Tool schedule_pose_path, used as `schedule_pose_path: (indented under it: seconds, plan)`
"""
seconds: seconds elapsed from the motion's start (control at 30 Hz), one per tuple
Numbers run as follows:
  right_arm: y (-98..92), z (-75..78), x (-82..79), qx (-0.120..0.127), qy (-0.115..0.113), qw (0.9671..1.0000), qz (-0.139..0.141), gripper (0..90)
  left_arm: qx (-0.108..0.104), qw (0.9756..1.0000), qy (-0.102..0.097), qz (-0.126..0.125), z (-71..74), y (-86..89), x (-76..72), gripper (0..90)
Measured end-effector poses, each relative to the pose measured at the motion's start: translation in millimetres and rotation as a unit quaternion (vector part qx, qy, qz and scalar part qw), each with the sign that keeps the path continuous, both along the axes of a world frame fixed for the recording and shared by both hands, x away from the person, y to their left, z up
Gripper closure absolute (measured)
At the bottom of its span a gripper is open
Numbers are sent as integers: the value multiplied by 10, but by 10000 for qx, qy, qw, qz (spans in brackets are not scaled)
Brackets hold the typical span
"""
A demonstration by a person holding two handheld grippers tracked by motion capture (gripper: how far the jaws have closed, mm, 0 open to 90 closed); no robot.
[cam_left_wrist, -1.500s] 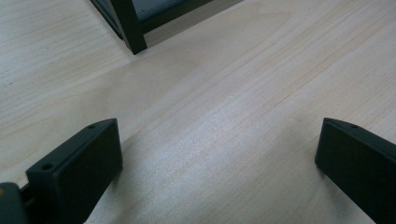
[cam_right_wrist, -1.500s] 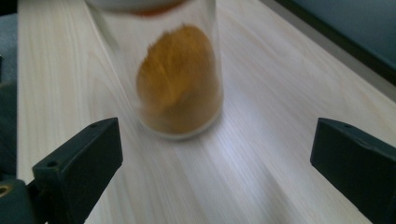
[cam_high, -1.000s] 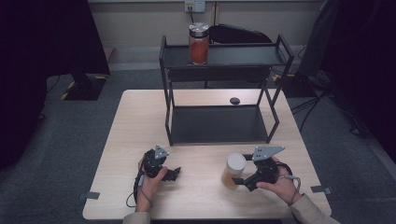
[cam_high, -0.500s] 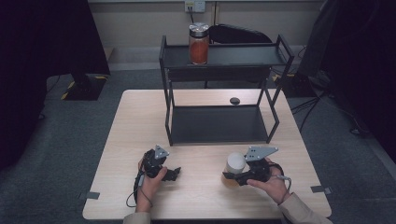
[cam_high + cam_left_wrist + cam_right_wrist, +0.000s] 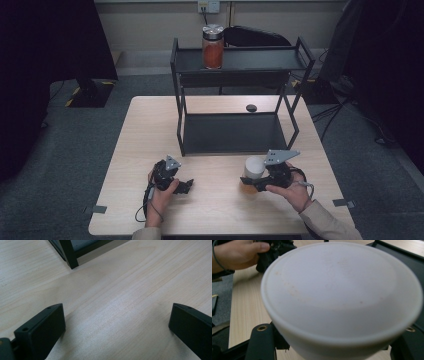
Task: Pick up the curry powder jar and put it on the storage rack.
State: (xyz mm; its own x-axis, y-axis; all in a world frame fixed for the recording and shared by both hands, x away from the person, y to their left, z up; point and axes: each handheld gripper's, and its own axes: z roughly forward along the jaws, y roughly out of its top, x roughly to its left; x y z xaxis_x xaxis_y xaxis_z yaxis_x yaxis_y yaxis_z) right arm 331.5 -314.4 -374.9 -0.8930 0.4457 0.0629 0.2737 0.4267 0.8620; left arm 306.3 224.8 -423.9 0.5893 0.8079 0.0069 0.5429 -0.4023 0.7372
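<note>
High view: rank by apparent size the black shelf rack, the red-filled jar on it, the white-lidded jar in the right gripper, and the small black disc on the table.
1. Black shelf rack
2. Red-filled jar and white-lidded jar: look alike; the gripped one is partly hidden and closer to the camera, so unranked.
3. Small black disc

My left claw (image 5: pixel 186 186) and right claw (image 5: pixel 250 184) are black, each topped by a grey three-cornered plate, trailing thin black cables; brass screws stud the right one; my sleeves are beige.
</note>
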Motion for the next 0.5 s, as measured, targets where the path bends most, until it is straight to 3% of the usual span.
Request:
schedule_pose_path:
  seconds: [0.5]
  plan:
    - [-49, 449, 186, 11, -4, 9995, -324, 342, 8, 10000, 1, -8, 2, 1, 2, 0]
